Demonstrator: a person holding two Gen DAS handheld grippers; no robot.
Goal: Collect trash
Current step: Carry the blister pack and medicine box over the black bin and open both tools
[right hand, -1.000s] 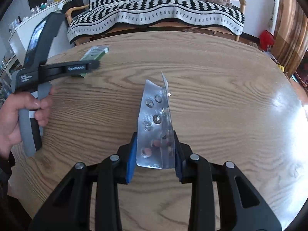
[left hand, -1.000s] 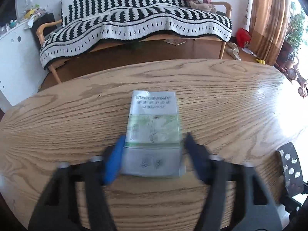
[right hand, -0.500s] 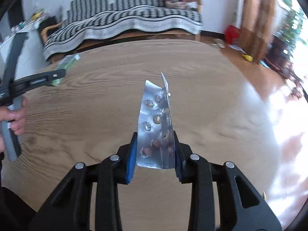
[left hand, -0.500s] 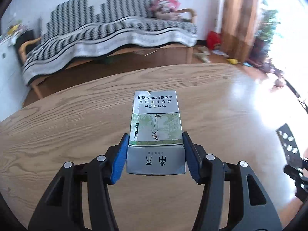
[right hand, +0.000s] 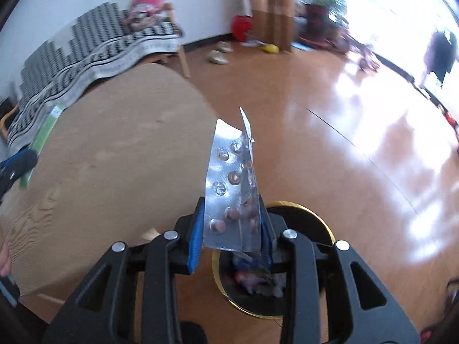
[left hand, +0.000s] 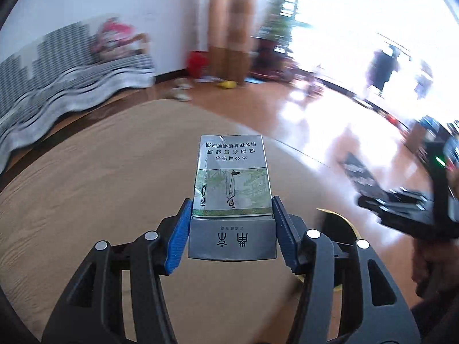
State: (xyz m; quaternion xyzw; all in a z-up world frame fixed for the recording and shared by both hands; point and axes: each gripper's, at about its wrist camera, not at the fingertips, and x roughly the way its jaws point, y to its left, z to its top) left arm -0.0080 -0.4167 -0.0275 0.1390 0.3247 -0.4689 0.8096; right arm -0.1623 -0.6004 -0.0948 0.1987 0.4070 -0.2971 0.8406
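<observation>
My left gripper [left hand: 231,223] is shut on a grey-and-green cigarette pack [left hand: 232,183] and holds it above the round wooden table [left hand: 86,177]. My right gripper [right hand: 233,223] is shut on a folded silver pill blister pack [right hand: 229,189] and holds it over the floor, just above a black trash bin with a gold rim [right hand: 301,209]. The bin holds several scraps. Its rim also shows in the left wrist view [left hand: 341,218], below and right of the pack. The cigarette pack shows at the left edge of the right wrist view [right hand: 46,132].
The table edge [right hand: 200,94] runs just left of the bin. A striped sofa [right hand: 94,48] stands behind the table. Shiny wooden floor [right hand: 358,120] spreads to the right, with slippers and a red object near the curtain. The right gripper's body [left hand: 416,209] shows at the right of the left view.
Both grippers have swung to the right with their loads. The right one has left the tabletop and now hangs over the bin. The left one has neared the table's right edge.
</observation>
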